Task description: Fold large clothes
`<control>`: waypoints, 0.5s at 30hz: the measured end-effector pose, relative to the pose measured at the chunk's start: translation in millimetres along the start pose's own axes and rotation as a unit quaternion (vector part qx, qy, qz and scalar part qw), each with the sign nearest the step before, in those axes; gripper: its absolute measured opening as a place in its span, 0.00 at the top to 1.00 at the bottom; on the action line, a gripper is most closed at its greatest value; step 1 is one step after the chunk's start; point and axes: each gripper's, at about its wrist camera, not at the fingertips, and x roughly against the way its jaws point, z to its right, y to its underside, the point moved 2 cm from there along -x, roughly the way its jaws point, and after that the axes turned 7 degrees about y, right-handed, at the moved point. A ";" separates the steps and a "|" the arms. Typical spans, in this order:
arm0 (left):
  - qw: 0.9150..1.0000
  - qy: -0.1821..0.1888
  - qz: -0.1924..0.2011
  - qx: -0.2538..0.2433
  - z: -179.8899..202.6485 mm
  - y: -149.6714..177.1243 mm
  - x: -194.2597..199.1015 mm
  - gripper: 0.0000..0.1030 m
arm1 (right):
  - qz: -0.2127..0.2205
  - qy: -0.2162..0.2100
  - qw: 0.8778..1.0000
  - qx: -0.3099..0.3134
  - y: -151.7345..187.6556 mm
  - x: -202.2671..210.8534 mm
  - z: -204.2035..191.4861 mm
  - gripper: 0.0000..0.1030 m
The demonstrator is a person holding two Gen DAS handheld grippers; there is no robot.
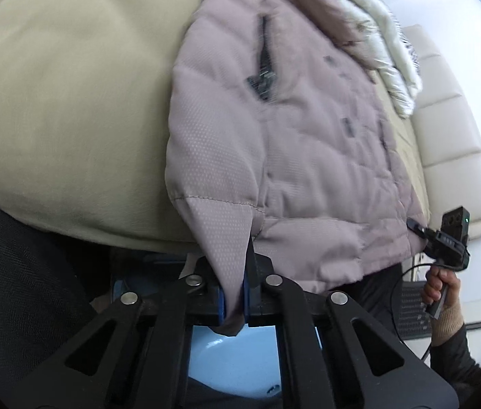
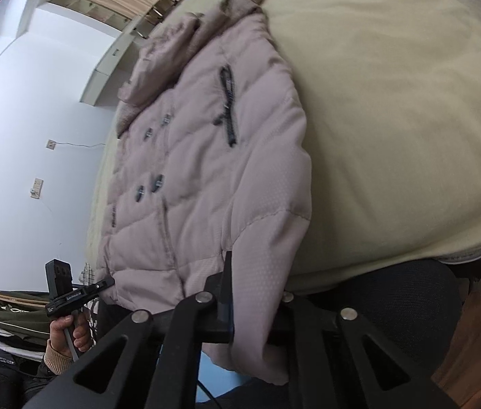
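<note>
two grippers, both on the coat (image 1: 301, 156), which lies flat, buttoned side up, on the bed (image 1: 63, 102), its hem hanging over the near edge.

left wrist view, left to right: black mesh chair (image 1: 18, 289) low left under the bed edge. left gripper (image 1: 237, 293) bottom centre, blue pads pinched narrow on a fold of coat fabric at the sleeve-side hem corner. dark zip (image 1: 264, 68) above it, dark buttons (image 1: 347, 126) further right. pale quilted garment (image 1: 376, 34) lies just beyond the collar, top right. right gripper (image 1: 417, 228) touches the far hem corner, with a hand (image 1: 439, 284) on its grip; can't tell its finger gap from here.

right wrist view, left to right: wall sockets (image 2: 37, 187) on the white wall, clothes rack (image 2: 12, 310) low left. hand (image 2: 70, 332) holds the left gripper (image 2: 104, 283) against the coat's hem corner. buttons (image 2: 155, 180) mid-left, zip (image 2: 228, 109) right of them. right gripper (image 2: 254, 306) bottom centre, fabric draped between its fingers and gripped; right finger hidden under cloth. bare bed sheet fills the right side.
</note>
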 end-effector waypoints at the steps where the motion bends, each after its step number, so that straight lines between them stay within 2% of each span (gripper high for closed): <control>1: 1.000 0.004 0.004 -0.008 6.2 -2.0 7.6 0.96 | 0.007 -0.004 1.000 0.005 -0.2 6.0 -6.5 0.91; 5: 0.999 0.009 0.017 -0.029 26.5 -3.0 29.4 0.96 | 0.023 -0.025 0.999 0.028 2.3 24.9 -29.2 0.91; 8: 0.999 -0.001 0.006 -0.041 32.8 3.7 33.9 0.96 | 0.018 -0.030 0.999 0.027 9.5 30.2 -30.7 0.91; 15: 1.000 -0.004 -0.026 -0.006 23.9 20.4 42.9 0.96 | -0.015 -0.032 0.999 -0.016 32.7 30.1 -7.8 0.92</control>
